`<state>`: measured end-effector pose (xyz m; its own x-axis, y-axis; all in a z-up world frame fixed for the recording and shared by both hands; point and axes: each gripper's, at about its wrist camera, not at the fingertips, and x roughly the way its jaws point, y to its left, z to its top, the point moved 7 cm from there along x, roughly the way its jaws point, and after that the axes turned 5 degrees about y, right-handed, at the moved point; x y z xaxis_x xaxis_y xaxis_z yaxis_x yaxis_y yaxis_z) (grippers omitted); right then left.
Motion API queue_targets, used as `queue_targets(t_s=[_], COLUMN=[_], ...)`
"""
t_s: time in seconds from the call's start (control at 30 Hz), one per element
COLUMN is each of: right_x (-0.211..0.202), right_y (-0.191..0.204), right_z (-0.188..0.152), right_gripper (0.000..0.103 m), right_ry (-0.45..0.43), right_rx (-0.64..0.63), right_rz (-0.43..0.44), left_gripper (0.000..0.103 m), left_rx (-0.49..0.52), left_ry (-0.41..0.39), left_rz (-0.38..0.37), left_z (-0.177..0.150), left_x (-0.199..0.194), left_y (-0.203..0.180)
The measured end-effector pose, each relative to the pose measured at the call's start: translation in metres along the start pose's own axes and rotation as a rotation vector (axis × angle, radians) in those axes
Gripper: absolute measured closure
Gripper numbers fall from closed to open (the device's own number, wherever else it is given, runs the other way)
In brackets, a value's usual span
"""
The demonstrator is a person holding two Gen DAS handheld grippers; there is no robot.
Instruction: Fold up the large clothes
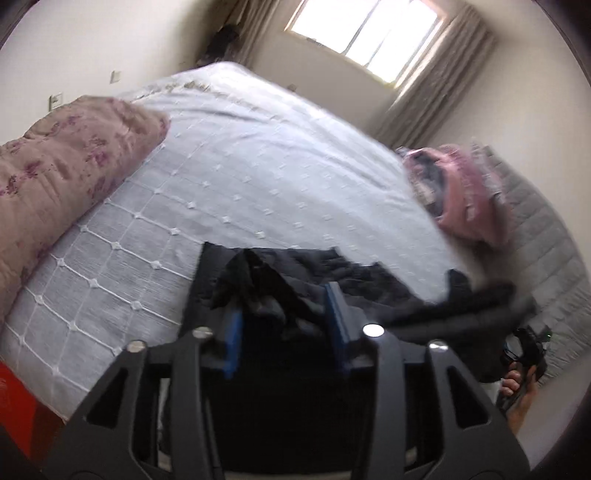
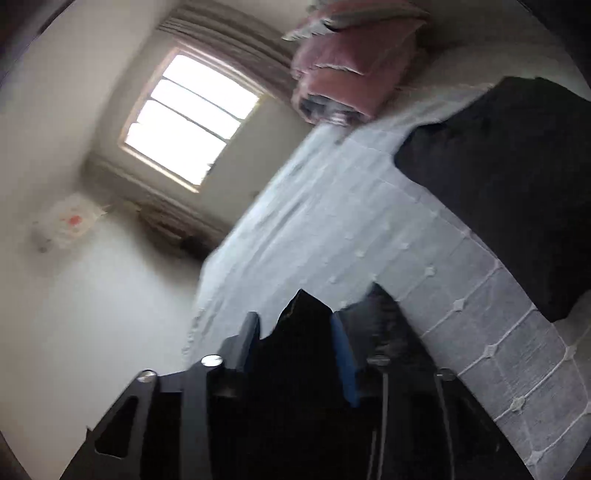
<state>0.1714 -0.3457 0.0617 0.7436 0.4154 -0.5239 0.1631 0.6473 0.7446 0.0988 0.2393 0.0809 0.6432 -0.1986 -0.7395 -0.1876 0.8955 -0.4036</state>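
Observation:
A large black garment (image 1: pixel 369 280) hangs between both grippers above the near edge of a bed covered in a white quilted spread (image 1: pixel 240 177). My left gripper (image 1: pixel 284 317) is shut on a bunched edge of it between blue pads. My right gripper (image 2: pixel 295 339) is shut on another edge of the garment (image 2: pixel 303 332); it also shows at the right edge of the left wrist view (image 1: pixel 524 354), held in a hand. More black cloth (image 2: pixel 509 184) lies on the bed (image 2: pixel 351 221) in the right wrist view.
A pink floral quilt (image 1: pixel 55 177) lies along the bed's left side. A stack of pink bedding (image 1: pixel 461 188) sits at the far right corner, seen also in the right wrist view (image 2: pixel 343 74). A curtained window (image 1: pixel 369 33) is behind. Something red (image 1: pixel 14 402) is at lower left.

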Motion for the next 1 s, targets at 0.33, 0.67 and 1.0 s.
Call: queue_targets(t_s=[0.33, 0.67, 1.0], right_x=[0.081, 0.143, 0.162], right_y=[-0.064, -0.034, 0.019], right_z=[0.009, -0.011, 0.022], right_gripper=[0.032, 0.079, 0.098], right_ry=[0.108, 0.259, 0.047], right_rx=[-0.115, -0.345, -0.484], right_rz=[-0.294, -0.357, -0.439], left_gripper=[0.035, 0.093, 0.096], left_rx=[-0.063, -0.039, 0.004], left_ry=[0.124, 0.182, 0.017], left_rz=[0.091, 0.31, 0.42], left_z=[-0.017, -0.001, 0.066], left_x=[0.09, 0.145, 0.144], left_y=[0.054, 0.056, 0.025])
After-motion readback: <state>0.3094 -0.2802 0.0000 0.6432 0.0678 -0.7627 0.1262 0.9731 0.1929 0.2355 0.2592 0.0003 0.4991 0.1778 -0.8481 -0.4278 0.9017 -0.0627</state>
